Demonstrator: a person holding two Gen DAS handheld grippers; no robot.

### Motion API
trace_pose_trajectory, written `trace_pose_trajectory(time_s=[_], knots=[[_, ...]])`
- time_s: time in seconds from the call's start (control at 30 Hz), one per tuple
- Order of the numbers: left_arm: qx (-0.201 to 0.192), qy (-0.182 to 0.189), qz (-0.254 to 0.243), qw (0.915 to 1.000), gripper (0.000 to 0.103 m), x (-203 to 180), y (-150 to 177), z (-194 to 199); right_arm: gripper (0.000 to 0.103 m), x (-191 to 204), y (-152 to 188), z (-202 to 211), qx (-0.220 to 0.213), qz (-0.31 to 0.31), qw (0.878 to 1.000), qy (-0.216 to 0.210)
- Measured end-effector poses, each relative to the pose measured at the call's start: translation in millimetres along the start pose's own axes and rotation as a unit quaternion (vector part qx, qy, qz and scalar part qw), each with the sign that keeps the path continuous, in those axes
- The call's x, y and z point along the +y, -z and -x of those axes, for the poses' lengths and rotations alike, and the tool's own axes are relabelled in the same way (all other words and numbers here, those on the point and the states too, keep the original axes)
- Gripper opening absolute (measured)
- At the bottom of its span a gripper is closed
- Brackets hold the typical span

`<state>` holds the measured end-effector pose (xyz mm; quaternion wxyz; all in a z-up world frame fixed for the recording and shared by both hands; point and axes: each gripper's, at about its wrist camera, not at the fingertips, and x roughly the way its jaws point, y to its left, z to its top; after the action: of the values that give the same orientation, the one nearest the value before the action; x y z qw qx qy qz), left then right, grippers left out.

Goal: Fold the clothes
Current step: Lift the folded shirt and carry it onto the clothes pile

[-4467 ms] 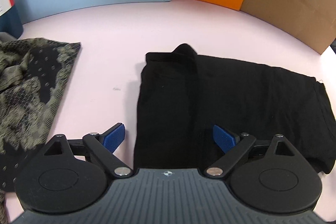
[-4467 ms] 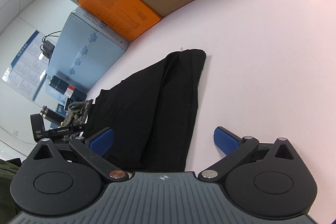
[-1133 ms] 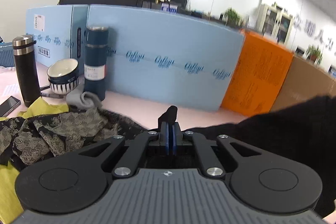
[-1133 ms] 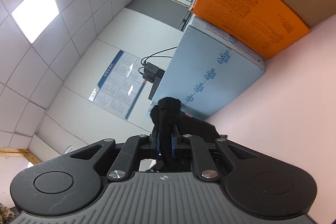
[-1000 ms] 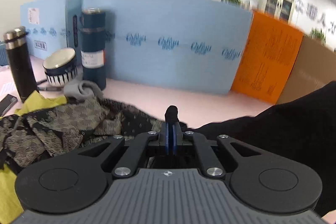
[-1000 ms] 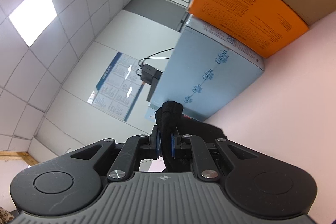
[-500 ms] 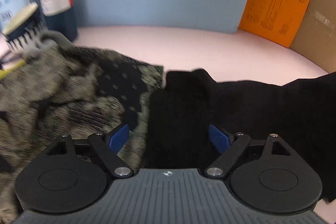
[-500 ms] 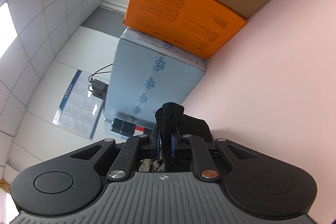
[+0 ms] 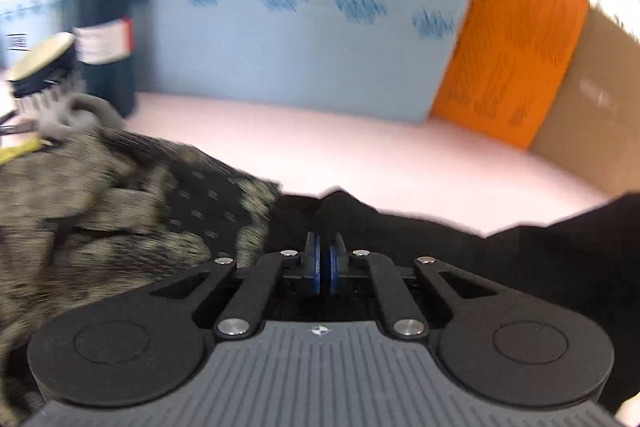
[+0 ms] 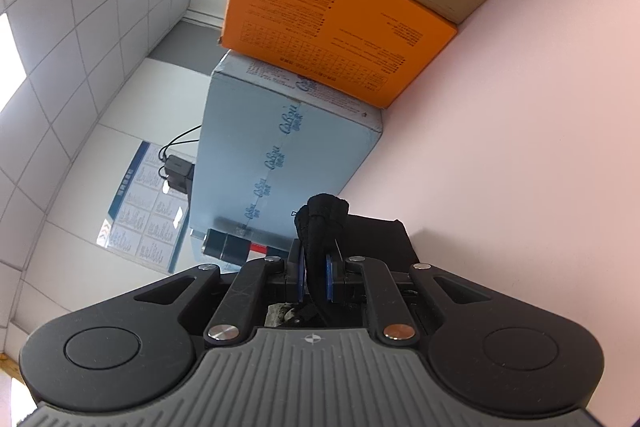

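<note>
Meanwhile the left gripper (image 9: 325,259), whose jaws had stood spread over the black garment (image 9: 520,259) half a second before, was pressed together on a bunched edge of it beside the patterned garment (image 9: 120,211). The right gripper (image 10: 316,275) kept its pinch on another bunch of that cloth above the pink table (image 10: 520,147). With both ends gripped again, the next fold looked ready to begin.
</note>
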<state>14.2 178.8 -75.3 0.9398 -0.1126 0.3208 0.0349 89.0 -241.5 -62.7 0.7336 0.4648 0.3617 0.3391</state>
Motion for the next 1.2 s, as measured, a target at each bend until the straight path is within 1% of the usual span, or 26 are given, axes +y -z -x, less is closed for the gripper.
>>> trace_pose_trajectory(time_s=[0.13,0.27,0.33,0.43,0.53,0.6,0.67,0.7,0.73,0.77,0.8,0.83,0.87,0.9,0.93,0.97,1.0,1.03,1.07,1.1,1.13,1.17,1.2], knots=[[-0.037,0.005,0.017,0.9992,0.004,8.1,-11.0,43.5,0.010,16.5,0.4,3.3,0.003,0.008,1.000,-0.026],[-0.084,-0.004,0.018,0.9963,0.004,11.2,-23.9,88.6,0.010,35.2,-1.6,3.7,0.002,0.010,0.998,-0.059],[-0.110,-0.011,0.031,0.9934,0.004,16.8,-32.5,114.3,0.010,45.4,-3.3,-0.7,0.010,0.016,0.997,-0.074],[-0.152,-0.025,0.050,0.9868,0.004,28.7,-43.8,154.0,0.010,61.2,-5.3,-14.1,0.030,0.028,0.995,-0.095],[-0.183,-0.055,0.064,0.9795,0.004,43.4,-50.0,187.2,0.010,75.0,-5.2,-37.6,0.057,0.043,0.991,-0.116],[-0.192,-0.085,0.069,0.9753,0.004,54.2,-49.5,202.8,0.010,80.8,-3.7,-64.1,0.083,0.046,0.988,-0.126],[-0.188,-0.118,0.072,0.9724,0.004,68.7,-45.0,209.5,0.010,85.3,-0.9,-95.7,0.111,0.051,0.984,-0.132],[-0.181,-0.134,0.077,0.9712,0.004,76.9,-41.8,210.2,0.010,86.9,1.1,-113.7,0.125,0.053,0.982,-0.135],[-0.165,-0.148,0.086,0.9713,0.004,86.3,-37.5,205.6,0.010,88.4,3.1,-132.0,0.139,0.056,0.979,-0.137],[-0.142,-0.163,0.091,0.9721,0.008,96.7,-32.4,196.0,0.010,87.0,6.0,-153.0,0.157,0.058,0.977,-0.135],[-0.115,-0.187,0.091,0.9713,0.017,107.4,-25.9,181.3,0.010,83.1,10.1,-171.9,0.170,0.064,0.976,-0.120],[-0.082,-0.224,0.086,0.9673,0.023,118.4,-18.4,162.2,0.012,79.0,14.2,-190.7,0.183,0.070,0.975,-0.103],[-0.043,-0.268,0.079,0.9592,0.032,129.5,-11.3,141.5,0.015,72.8,18.8,-208.0,0.192,0.082,0.976,-0.067],[-0.008,-0.311,0.070,0.9480,0.033,140.8,-4.8,122.8,0.021,68.9,22.6,-218.0,0.186,0.105,0.977,-0.015],[0.021,-0.352,0.062,0.9338,0.033,152.3,0.8,108.3,0.035,64.9,26.4,-228.0,0.179,0.129,0.975,0.038],[0.042,-0.393,0.061,0.9165,0.033,163.8,5.2,99.5,0.039,61.1,30.0,-237.6,0.171,0.151,0.970,0.089],[0.054,-0.426,0.069,0.9004,0.034,175.1,8.6,97.5,0.039,59.2,32.0,-240.5,0.155,0.171,0.964,0.134],[0.054,-0.440,0.087,0.8923,0.036,185.5,11.6,102.7,0.039,59.3,32.0,-237.0,0.138,0.177,0.963,0.153],[0.043,-0.435,0.112,0.8924,0.045,194.1,14.1,113.9,0.042,59.7,32.1,-233.4,0.121,0.182,0.961,0.170],[0.031,-0.426,0.134,0.8940,0.053,200.4,16.7,125.4,0.046,63.5,34.8,-226.4,0.119,0.187,0.962,0.162],[0.014,-0.410,0.150,0.8997,0.055,200.7,19.2,137.5,0.053,67.2,37.4,-219.4,0.116,0.191,0.962,0.154],[-0.004,-0.388,0.158,0.9080,0.055,196.5,20.9,148.2,0.058,71.0,40.1,-212.3,0.113,0.196,0.963,0.146],[-0.021,-0.357,0.153,0.9210,0.056,188.0,21.3,155.9,0.058,74.7,42.8,-205.3,0.110,0.200,0.964,0.138]])
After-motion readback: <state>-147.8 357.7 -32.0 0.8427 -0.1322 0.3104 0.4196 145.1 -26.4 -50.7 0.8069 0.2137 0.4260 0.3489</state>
